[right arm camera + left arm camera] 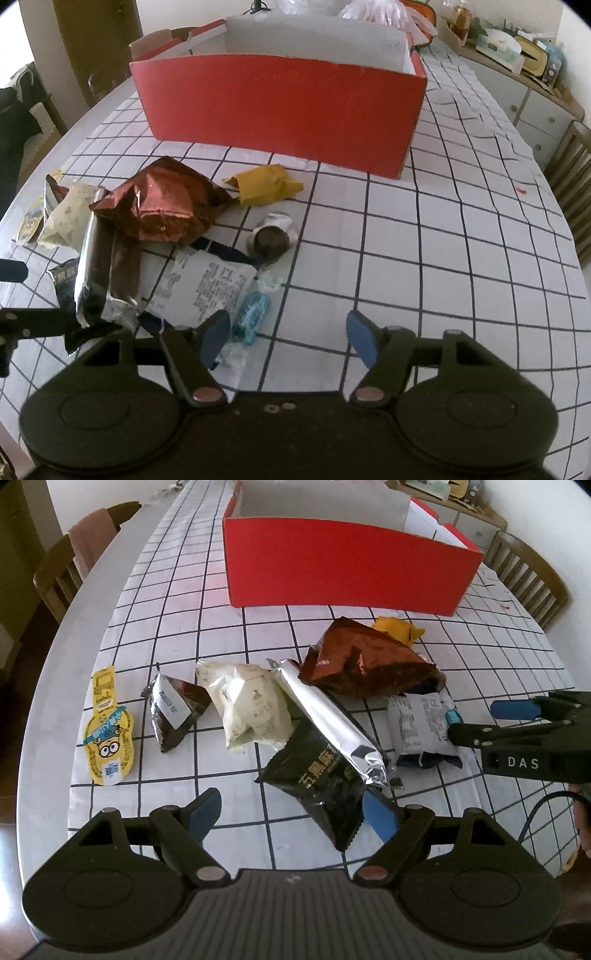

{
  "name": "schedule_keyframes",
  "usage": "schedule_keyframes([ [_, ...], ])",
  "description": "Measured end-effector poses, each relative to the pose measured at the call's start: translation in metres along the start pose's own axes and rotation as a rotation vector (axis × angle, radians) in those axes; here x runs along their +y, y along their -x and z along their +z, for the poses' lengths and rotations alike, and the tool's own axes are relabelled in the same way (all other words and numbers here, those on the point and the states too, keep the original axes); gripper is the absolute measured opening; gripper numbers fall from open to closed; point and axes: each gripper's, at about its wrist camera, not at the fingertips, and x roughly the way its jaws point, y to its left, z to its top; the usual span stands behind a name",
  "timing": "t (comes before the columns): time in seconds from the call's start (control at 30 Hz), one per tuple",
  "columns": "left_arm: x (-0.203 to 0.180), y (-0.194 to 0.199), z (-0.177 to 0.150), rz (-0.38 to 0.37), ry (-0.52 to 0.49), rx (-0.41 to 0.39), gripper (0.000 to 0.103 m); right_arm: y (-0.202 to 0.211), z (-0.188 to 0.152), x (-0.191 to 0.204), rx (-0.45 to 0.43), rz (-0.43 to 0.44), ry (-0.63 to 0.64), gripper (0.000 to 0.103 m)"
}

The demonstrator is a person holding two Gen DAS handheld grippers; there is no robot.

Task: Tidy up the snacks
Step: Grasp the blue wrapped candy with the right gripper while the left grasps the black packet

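A pile of snack packets lies on the checked tablecloth in front of an open red box. My left gripper is open low over the table, with a black packet between its fingers, close to the right pad. A silver bar lies across that packet. My right gripper is open, and a blue wrapped candy lies on the cloth just inside its left finger. A grey-white packet sits beside the candy. A brown foil bag lies behind.
A yellow packet, a round dark sweet in white wrap, a cream packet, a dark triangular packet and a yellow cartoon pouch lie around. Wooden chairs stand at the table's edges.
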Motion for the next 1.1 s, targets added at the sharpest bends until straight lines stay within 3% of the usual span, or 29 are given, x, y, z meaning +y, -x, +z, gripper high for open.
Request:
schedule_keyframes([
  [0.07, -0.002, -0.005, 0.001, 0.004, 0.004, 0.005, 0.084, 0.000, 0.001, 0.000, -0.004, 0.003, -0.001, 0.054],
  [0.23, -0.006, -0.014, 0.005, -0.012, 0.020, 0.015, 0.084, -0.001, 0.000, -0.001, 0.005, 0.005, -0.002, 0.044],
  [0.47, -0.008, -0.024, 0.014, -0.021, 0.074, 0.028, 0.084, -0.002, 0.000, 0.005, -0.008, -0.017, 0.030, 0.039],
  [0.63, -0.003, -0.030, 0.017, -0.047, 0.156, 0.067, 0.082, -0.002, -0.002, 0.010, -0.021, -0.017, 0.052, 0.029],
  [0.77, 0.004, -0.031, 0.018, -0.050, 0.230, 0.080, 0.073, -0.001, -0.003, 0.013, -0.030, -0.017, 0.057, 0.020],
  [0.9, 0.012, -0.029, 0.019, -0.076, 0.293, 0.092, 0.054, -0.001, -0.003, 0.010, -0.036, -0.011, 0.046, 0.011],
  [1.0, 0.012, -0.028, 0.018, -0.091, 0.306, 0.103, 0.039, 0.000, -0.004, 0.009, -0.038, -0.016, 0.041, 0.011],
  [1.1, 0.012, -0.026, 0.016, -0.105, 0.305, 0.102, 0.035, 0.001, -0.004, 0.009, -0.042, -0.026, 0.037, 0.011],
])
